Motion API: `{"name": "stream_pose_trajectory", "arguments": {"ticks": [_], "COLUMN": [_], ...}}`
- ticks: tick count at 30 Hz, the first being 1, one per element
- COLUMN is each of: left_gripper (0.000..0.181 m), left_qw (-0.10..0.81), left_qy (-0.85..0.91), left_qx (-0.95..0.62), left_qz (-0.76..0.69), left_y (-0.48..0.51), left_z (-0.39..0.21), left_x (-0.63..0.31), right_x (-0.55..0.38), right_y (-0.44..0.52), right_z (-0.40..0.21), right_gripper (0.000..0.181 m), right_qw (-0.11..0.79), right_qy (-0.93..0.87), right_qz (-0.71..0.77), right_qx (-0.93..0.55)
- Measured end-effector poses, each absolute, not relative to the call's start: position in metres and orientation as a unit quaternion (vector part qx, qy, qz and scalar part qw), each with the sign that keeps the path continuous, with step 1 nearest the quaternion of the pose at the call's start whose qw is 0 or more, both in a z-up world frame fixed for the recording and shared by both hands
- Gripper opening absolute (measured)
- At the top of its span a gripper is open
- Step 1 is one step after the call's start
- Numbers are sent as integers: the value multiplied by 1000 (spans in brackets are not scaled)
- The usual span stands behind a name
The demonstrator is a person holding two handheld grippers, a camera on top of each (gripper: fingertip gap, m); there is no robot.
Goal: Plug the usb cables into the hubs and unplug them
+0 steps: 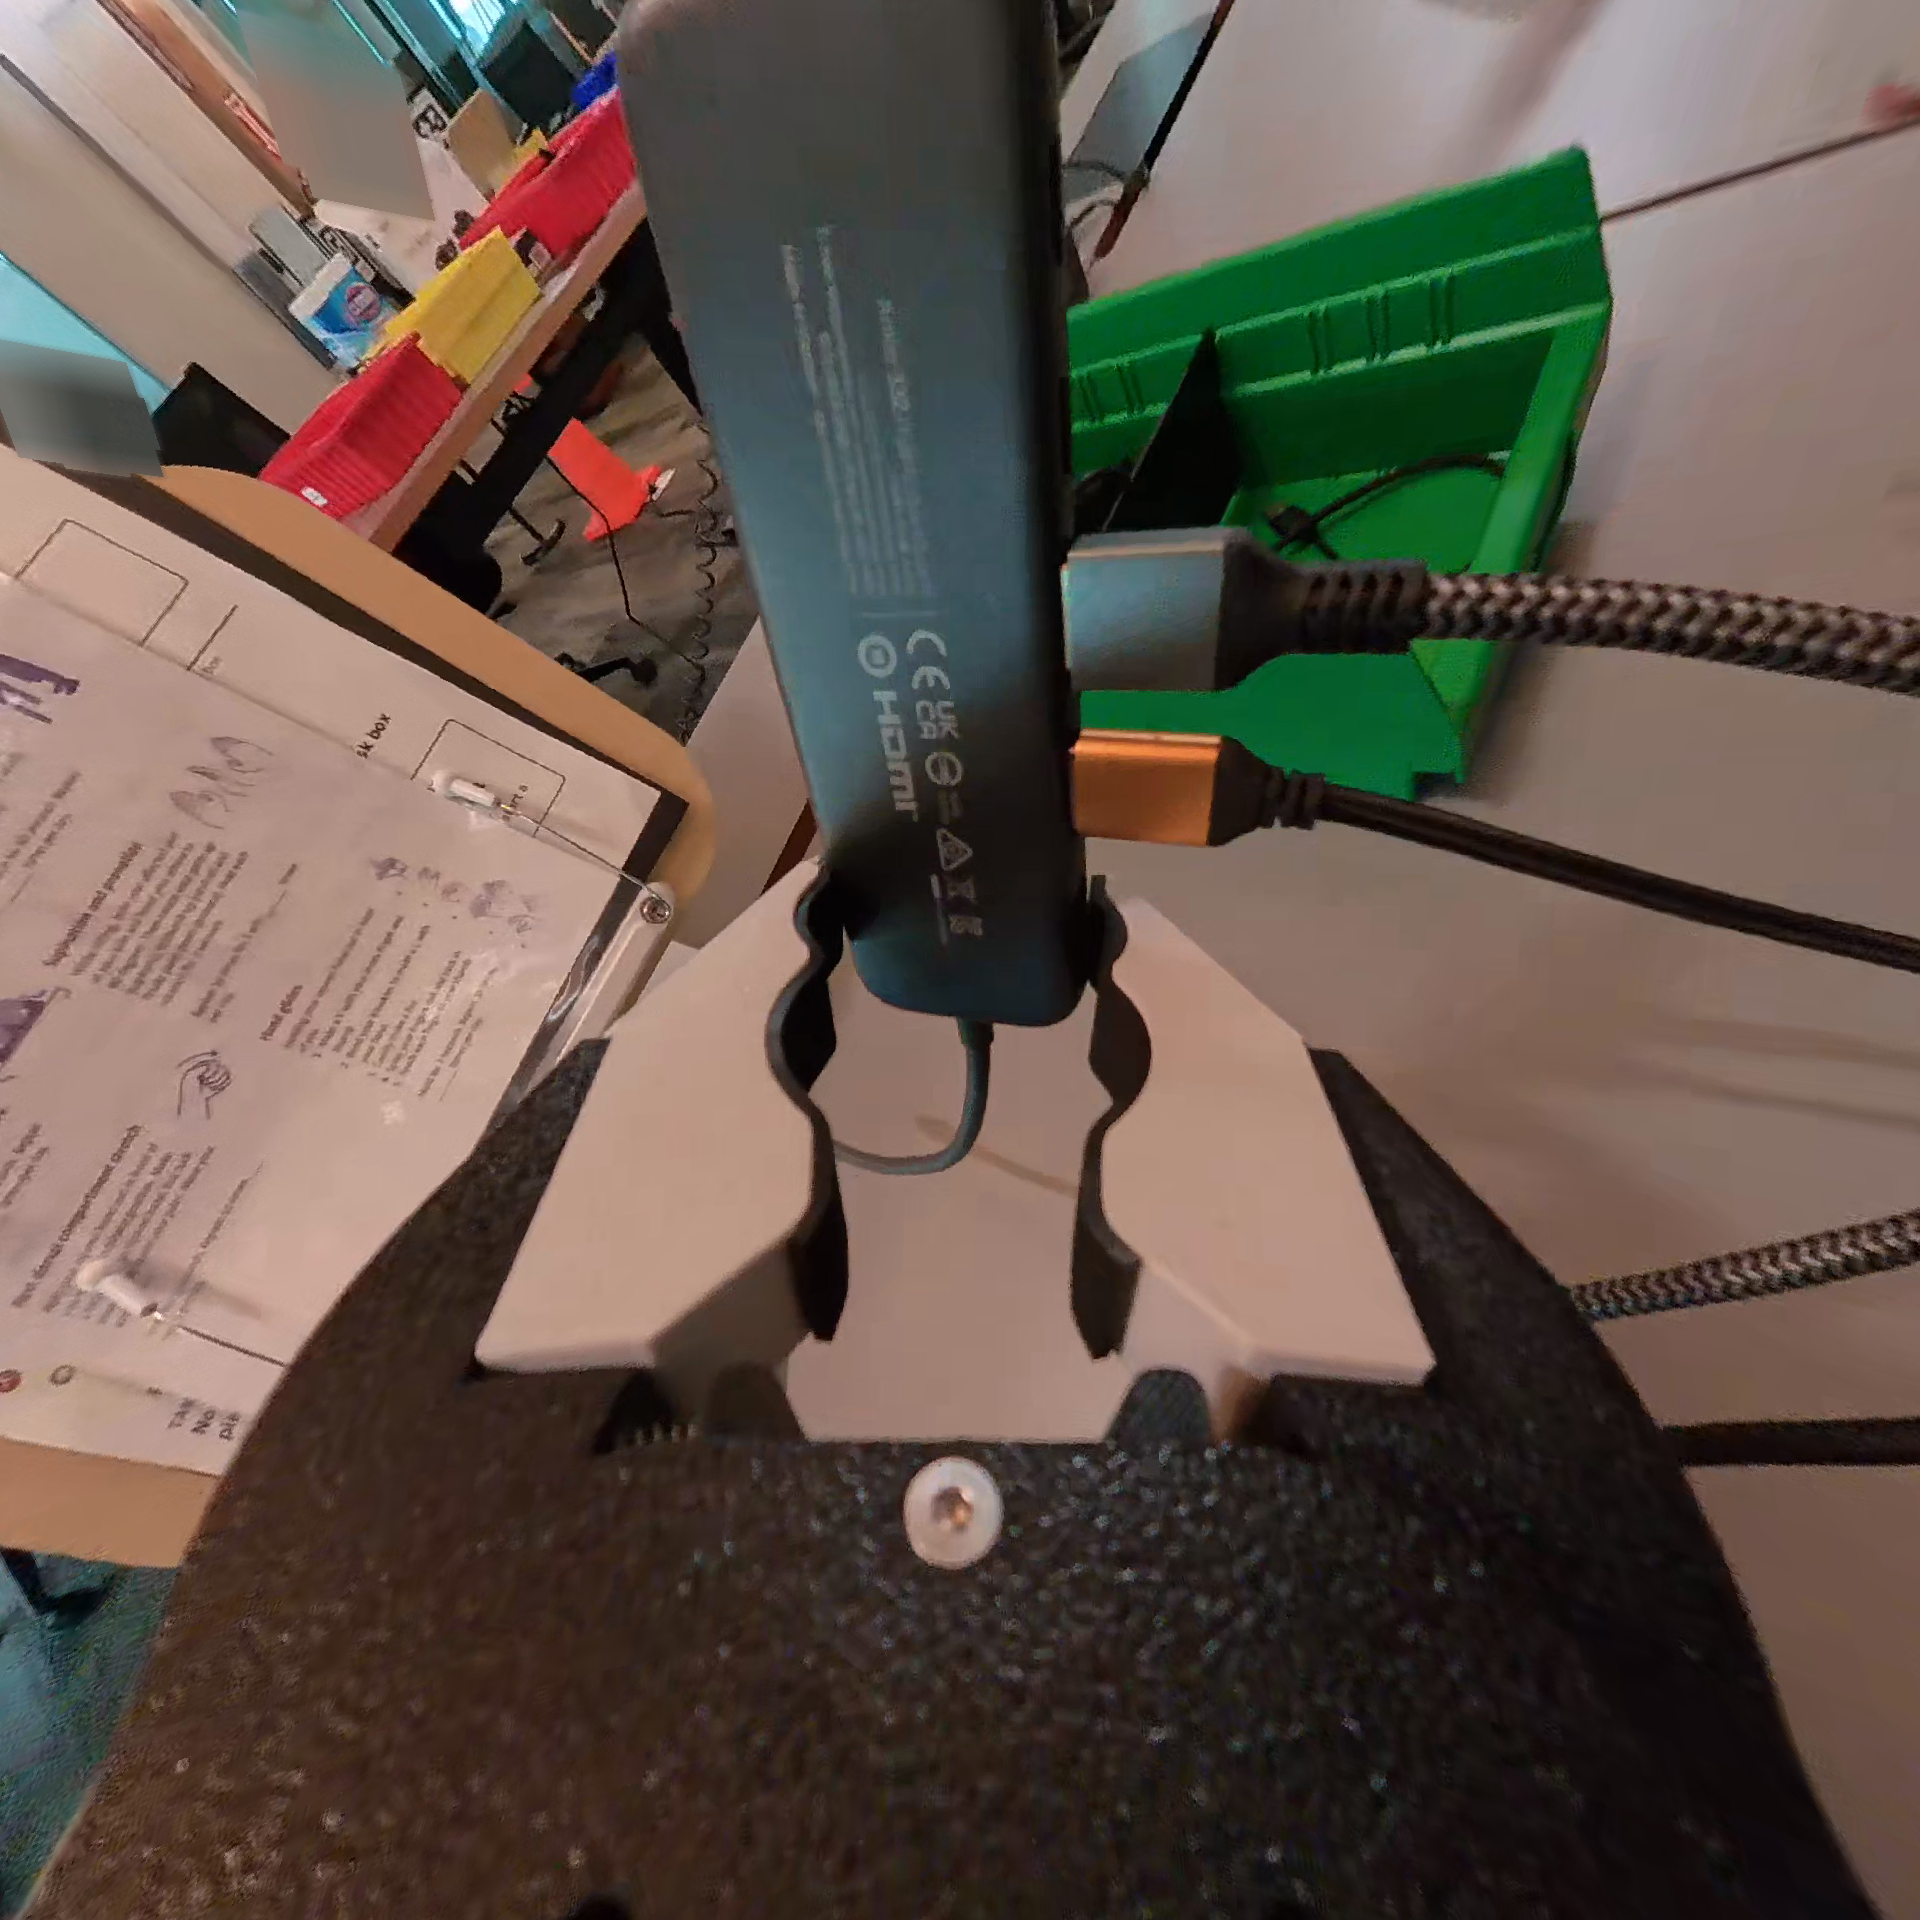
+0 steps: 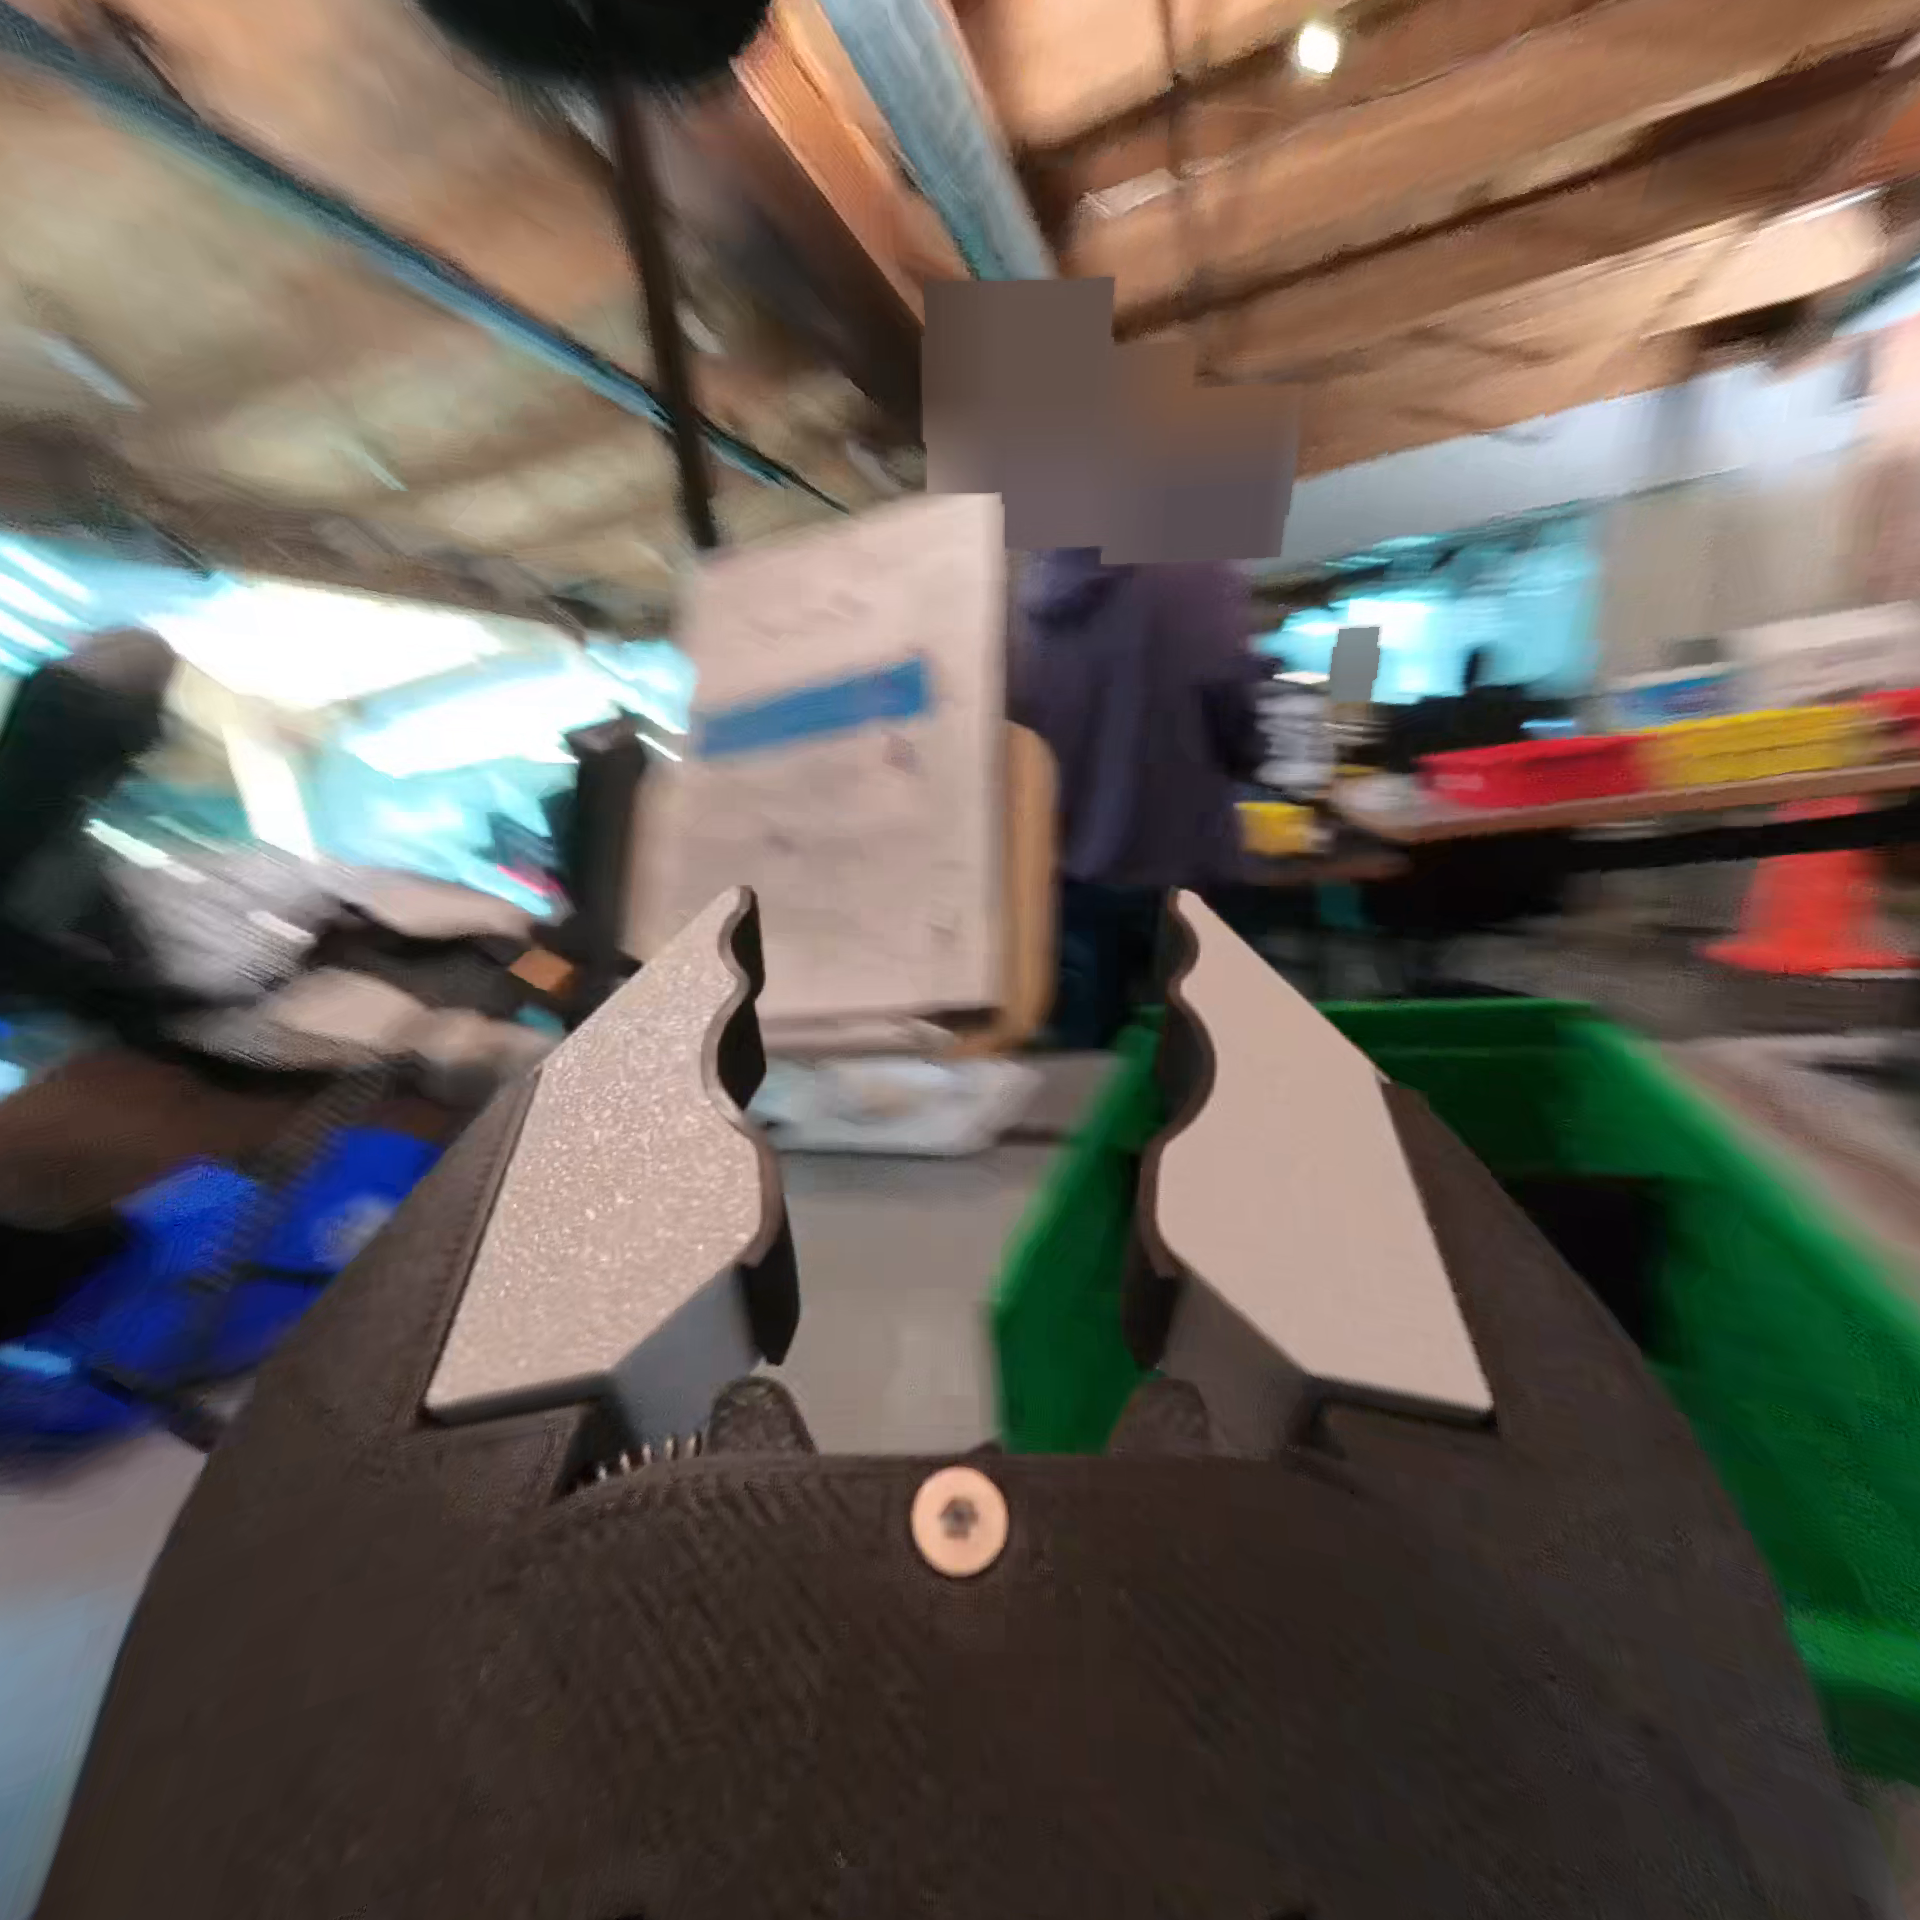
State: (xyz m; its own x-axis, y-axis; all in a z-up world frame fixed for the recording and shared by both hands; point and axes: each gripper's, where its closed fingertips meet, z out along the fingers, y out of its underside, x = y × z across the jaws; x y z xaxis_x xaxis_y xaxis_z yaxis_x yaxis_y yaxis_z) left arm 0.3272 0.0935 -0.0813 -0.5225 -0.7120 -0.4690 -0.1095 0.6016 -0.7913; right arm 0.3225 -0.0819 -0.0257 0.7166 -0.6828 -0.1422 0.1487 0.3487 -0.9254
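Note:
My left gripper point(image 1: 958, 935) is shut on the near end of a long dark grey USB hub point(image 1: 862, 436) and holds it above the table, pointing away from me. Two plugs sit in the hub's right side: a grey plug point(image 1: 1153, 613) on a braided black-and-white cable point(image 1: 1662, 623) and an orange plug point(image 1: 1153, 790) on a black cable point(image 1: 1621, 883). The hub's own thin grey lead point(image 1: 971, 1101) loops down between my fingers. My right gripper point(image 2: 961, 914) is open and empty, raised above the table; its view is blurred.
A green bin point(image 1: 1444, 416) with a black divider and a thin black cable stands on the pale table point(image 1: 1455, 1091); it also shows in the right wrist view point(image 2: 1714, 1195). A board with printed sheets point(image 1: 260, 987) stands at the left. A person point(image 2: 1132, 727) stands behind.

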Motion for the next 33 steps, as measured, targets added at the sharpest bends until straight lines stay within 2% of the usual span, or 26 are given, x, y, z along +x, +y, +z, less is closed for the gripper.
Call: {"name": "stream_pose_trajectory", "arguments": {"ticks": [1, 4, 6, 9, 10, 12, 14, 17, 19, 21, 23, 25, 26, 28, 30, 33], "left_gripper": [45, 45, 45, 45, 45, 45, 45, 45, 45, 45, 45, 45, 45, 45, 46, 45], "left_qw": [414, 419, 414, 411, 412, 411, 411, 414, 413, 412, 411, 416, 431, 477, 542, 587], "left_qy": [791, 788, 791, 791, 791, 789, 790, 789, 789, 788, 790, 794, 792, 787, 764, 750], "left_qx": [-260, -267, -269, -271, -270, -272, -270, -270, -270, -265, -244, -217, -202, -171, -164, -176], "left_qz": [-368, -364, -362, -362, -363, -366, -367, -365, -367, -373, -384, -387, -382, -353, -311, -248], "left_y": [95, 102, 103, 104, 103, 104, 103, 103, 102, 98, 89, 81, 81, 88, 108, 138], "left_z": [-79, -77, -78, -78, -77, -76, -75, -74, -75, -76, -77, -76, -73, -65, -51, -47], "left_x": [326, 326, 325, 325, 324, 324, 323, 323, 324, 325, 326, 324, 324, 323, 326, 331], "right_x": [326, 324, 327, 358, 372, 394, 399, 394, 384, 358, 333, 320, 313, 308, 318, 325], "right_y": [-99, -142, -165, -208, -221, -238, -241, -220, -186, -124, -73, -27, 1, 46, 58, 81], "right_z": [-30, -17, -7, -12, -25, -64, -81, -96, -102, -83, -48, -27, -26, -20, 3, -1], "right_gripper": [78, 96, 79, 75, 69, 73, 66, 64, 72, 96, 94, 94, 89, 98, 89, 89], "right_qw": [727, 587, 492, 321, 290, 271, 269, 322, 399, 548, 710, 792, 797, 788, 821, 804], "right_qy": [271, 230, 181, 128, 135, 165, 163, 163, 184, 175, 212, 235, 218, 188, 186, 163], "right_qz": [-328, -487, -564, -644, -631, -567, -562, -543, -489, -411, -283, -127, -53, 46, 64, 76], "right_qx": [-539, -605, -638, -683, -707, -760, -765, -758, -754, -707, -609, -549, -561, -584, -536, -567]}}
